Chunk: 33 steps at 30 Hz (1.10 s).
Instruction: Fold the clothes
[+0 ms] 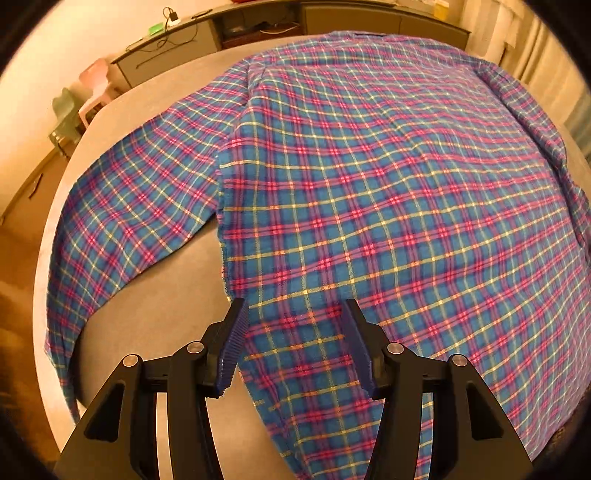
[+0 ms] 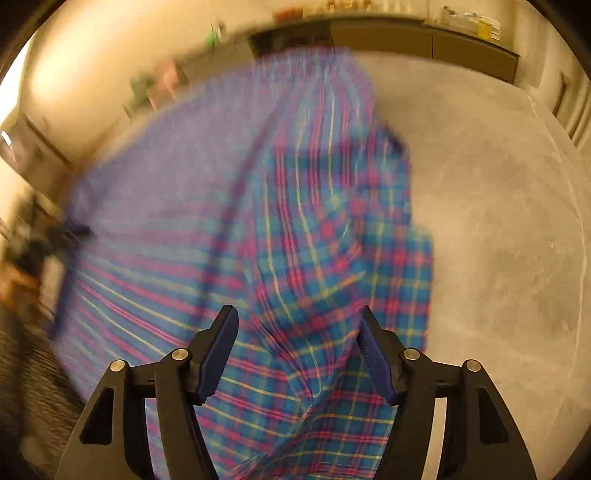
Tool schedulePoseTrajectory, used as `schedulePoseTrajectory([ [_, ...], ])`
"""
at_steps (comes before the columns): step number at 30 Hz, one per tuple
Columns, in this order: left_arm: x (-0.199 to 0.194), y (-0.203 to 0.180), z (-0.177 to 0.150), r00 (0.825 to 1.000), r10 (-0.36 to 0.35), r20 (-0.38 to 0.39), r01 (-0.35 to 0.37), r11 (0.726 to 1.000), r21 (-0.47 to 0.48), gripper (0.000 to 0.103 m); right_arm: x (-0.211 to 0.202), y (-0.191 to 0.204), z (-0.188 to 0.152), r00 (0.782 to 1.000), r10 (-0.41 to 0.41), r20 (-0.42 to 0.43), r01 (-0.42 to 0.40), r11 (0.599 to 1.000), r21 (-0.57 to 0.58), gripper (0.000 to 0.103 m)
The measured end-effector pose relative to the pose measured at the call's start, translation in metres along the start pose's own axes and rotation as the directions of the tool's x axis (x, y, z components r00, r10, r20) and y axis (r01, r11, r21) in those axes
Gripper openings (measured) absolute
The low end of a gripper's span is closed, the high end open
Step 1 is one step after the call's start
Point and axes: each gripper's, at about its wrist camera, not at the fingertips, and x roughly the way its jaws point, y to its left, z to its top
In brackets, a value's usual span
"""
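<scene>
Shirt: my plaid shirt (image 1: 369,184) lies spread flat on the grey bench (image 1: 166,295), back side up as far as I can tell, collar end at the far edge.
Sleeve: one sleeve (image 1: 129,221) runs out over the bench toward the near left rim and hangs over it.
Left tongs: my left tongs (image 1: 293,343) point steeply down over the shirt's near left corner; jaws apart, with cloth under the gap and the pads not pressing it.
Right tongs: my right tongs (image 2: 299,350) hang over the shirt's (image 2: 258,240) other side, where the cloth is rumpled and bunched; jaws apart in the right wrist view, a raised fold between them, neither pad clearly on it.
Bare bench: to the right of the shirt the bench (image 2: 498,240) is uncovered.
Writing: nothing I can read; a yellow label on the far shelf (image 2: 487,27) is too small.
Hard to make out: the right wrist view is smeared by motion, the left half of the shirt worst; a dark shape at its left edge (image 2: 55,240) I cannot identify.
Cut off: the shirt's hem runs under both tongs, out of view.
</scene>
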Motion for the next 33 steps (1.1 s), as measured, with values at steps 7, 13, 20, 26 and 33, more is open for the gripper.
schedulePoseTrajectory([
  [7, 0.004, 0.002, 0.004, 1.000, -0.029, 0.000, 0.029, 1.000, -0.013, 0.057, -0.066, -0.066, 0.045, 0.947, -0.169, 0.275, 0.124, 0.977, 0.174, 0.002],
  [13, 0.004, -0.001, 0.007, 1.000, -0.017, -0.006, 0.017, 1.000, -0.014, 0.057, -0.097, -0.197, 0.062, 0.815, -0.493, 0.304, 0.239, 0.765, 0.598, 0.065],
  [20, 0.009, 0.004, 0.020, 1.000, 0.010, -0.005, -0.011, 1.000, -0.025, 0.058, -0.047, -0.098, 0.068, 0.897, -0.308, 0.317, 0.236, 0.940, 0.245, 0.060],
  [26, 0.017, 0.017, 0.020, 0.999, -0.035, -0.004, 0.034, 0.997, -0.075, 0.062, 0.004, -0.012, 0.029, 0.974, -0.113, 0.196, 0.148, 0.974, -0.170, 0.060],
  [33, 0.030, 0.033, 0.035, 0.999, -0.023, 0.024, 0.026, 0.990, -0.137, 0.071, 0.029, -0.040, 0.044, 0.980, -0.142, 0.142, 0.158, 0.981, -0.109, 0.058],
])
